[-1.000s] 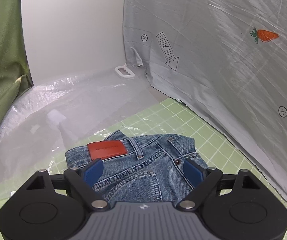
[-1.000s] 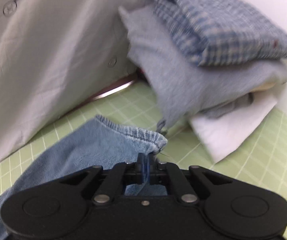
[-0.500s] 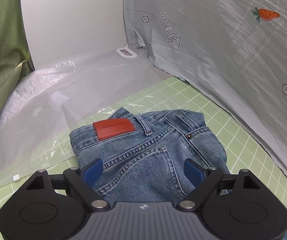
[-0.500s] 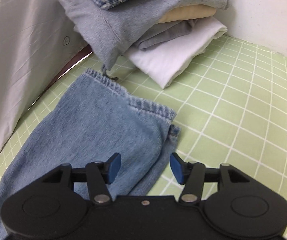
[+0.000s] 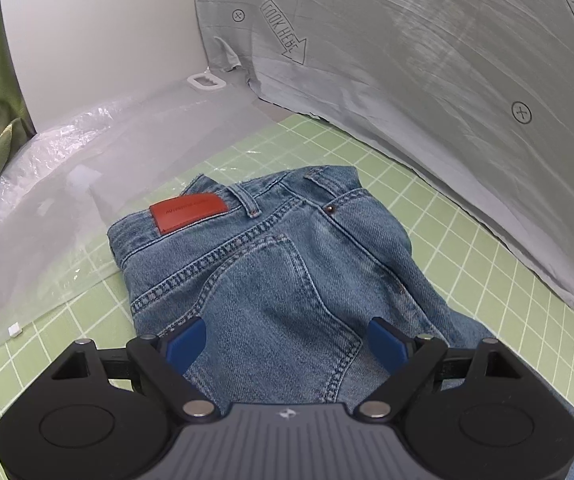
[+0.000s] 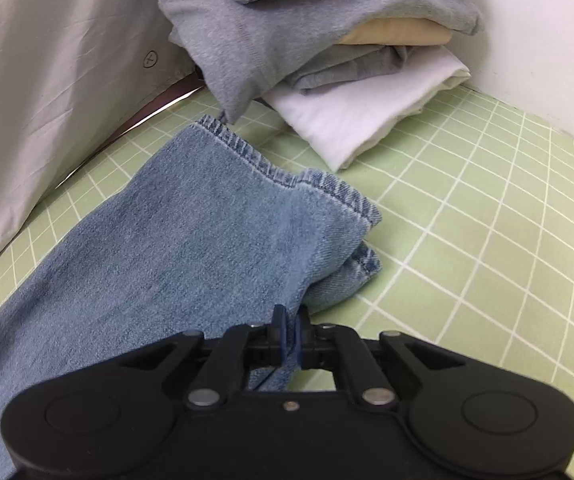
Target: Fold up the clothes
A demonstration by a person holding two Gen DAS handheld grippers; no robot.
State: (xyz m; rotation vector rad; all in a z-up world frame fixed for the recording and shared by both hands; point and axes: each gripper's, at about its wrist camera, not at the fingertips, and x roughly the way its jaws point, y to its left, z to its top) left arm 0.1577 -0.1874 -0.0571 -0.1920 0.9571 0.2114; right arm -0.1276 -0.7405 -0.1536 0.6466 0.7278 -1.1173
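Since the fold starts from the garment itself, I list the jeans (image 5: 271, 264) first: blue denim, lying flat on the green grid mat (image 6: 487, 216), legs laid one over the other so the pair is narrowed and ready, in my judgement, to be doubled end to end.

Waist end: back pocket and brown leather patch (image 5: 189, 213) face up, which keeps the bulkier seat on top. Left gripper (image 5: 287, 344) hangs over the seat below that patch, blue pads wide apart and pressing nothing; I read it as poised to pin or pinch that end.

Hem end: both cuffs (image 6: 287, 168) lie stacked and slightly offset. Right gripper (image 6: 290, 330) is clamped tight on the side edge of the legs short of the cuffs, denim pinched between the pads, a hold that takes both layers so they should lift together.

Beside the cuffs, farther from me: pile of folded clothes (image 6: 327, 40), checked piece on top, white at the bottom, just touching or nearly touching the hem; likely where the jeans belong afterwards.

Beyond the patch: clear plastic sheet (image 5: 87, 152) overlapping the mat. Along the jeans' far side: grey printed cloth (image 5: 427, 80) hung as a backdrop.
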